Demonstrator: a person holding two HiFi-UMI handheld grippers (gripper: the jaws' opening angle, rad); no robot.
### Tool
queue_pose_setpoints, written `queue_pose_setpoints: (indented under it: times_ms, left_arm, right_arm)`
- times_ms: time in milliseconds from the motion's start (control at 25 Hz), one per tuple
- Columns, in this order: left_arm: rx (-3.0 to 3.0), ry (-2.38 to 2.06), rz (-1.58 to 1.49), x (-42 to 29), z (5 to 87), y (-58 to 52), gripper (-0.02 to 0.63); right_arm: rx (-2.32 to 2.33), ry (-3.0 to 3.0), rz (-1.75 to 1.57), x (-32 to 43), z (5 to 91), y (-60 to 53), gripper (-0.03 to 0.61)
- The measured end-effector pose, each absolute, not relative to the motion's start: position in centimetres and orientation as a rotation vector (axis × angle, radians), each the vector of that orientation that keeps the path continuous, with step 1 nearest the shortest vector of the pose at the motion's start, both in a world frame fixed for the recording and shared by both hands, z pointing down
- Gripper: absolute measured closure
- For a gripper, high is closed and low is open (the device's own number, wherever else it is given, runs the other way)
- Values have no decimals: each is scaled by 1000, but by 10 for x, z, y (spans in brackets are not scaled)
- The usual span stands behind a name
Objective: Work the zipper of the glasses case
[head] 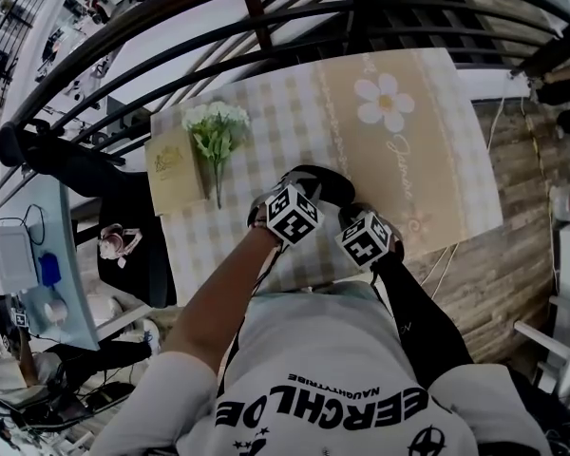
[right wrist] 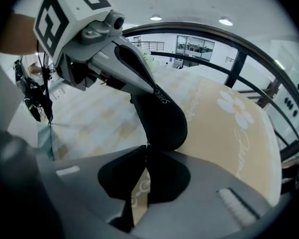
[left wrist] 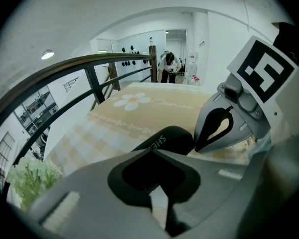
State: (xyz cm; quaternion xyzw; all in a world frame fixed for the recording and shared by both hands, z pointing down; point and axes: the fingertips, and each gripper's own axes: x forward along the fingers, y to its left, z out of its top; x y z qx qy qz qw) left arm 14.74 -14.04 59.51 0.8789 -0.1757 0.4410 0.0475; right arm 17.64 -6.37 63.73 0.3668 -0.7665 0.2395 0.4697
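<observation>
A black glasses case (head: 315, 182) lies on the checked tablecloth (head: 266, 122), just ahead of both grippers. In the left gripper view the case (left wrist: 168, 137) reaches right up to my left gripper (left wrist: 155, 151), whose jaws are shut on its near end. My right gripper (right wrist: 147, 146) has its jaws closed tip to tip at the other end of the case (right wrist: 162, 117), pinching the small metal zipper pull. In the head view the left gripper (head: 297, 205) and the right gripper (head: 363, 228) sit side by side, and their marker cubes hide the jaws.
A bunch of white flowers (head: 216, 126) and a tan card (head: 176, 167) lie at the cloth's left. A beige runner with a daisy print (head: 385, 101) covers the right part. A dark curved railing (head: 266, 27) bounds the far side of the table.
</observation>
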Motion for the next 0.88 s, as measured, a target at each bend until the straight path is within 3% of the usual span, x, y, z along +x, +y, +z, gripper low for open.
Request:
queue_pose_setpoints:
  times_ms: [360, 520, 880]
  left_arm:
    - [2668, -589, 1298, 147, 591, -141, 606]
    - [2656, -589, 1233, 142, 589, -138, 598]
    - [2766, -800, 924, 117, 514, -148, 591]
  right_arm:
    - [1040, -1916, 647, 179, 634, -63, 540]
    - [1131, -1951, 682, 184, 625, -60, 466]
    - [1446, -2065, 541, 197, 538, -89, 456]
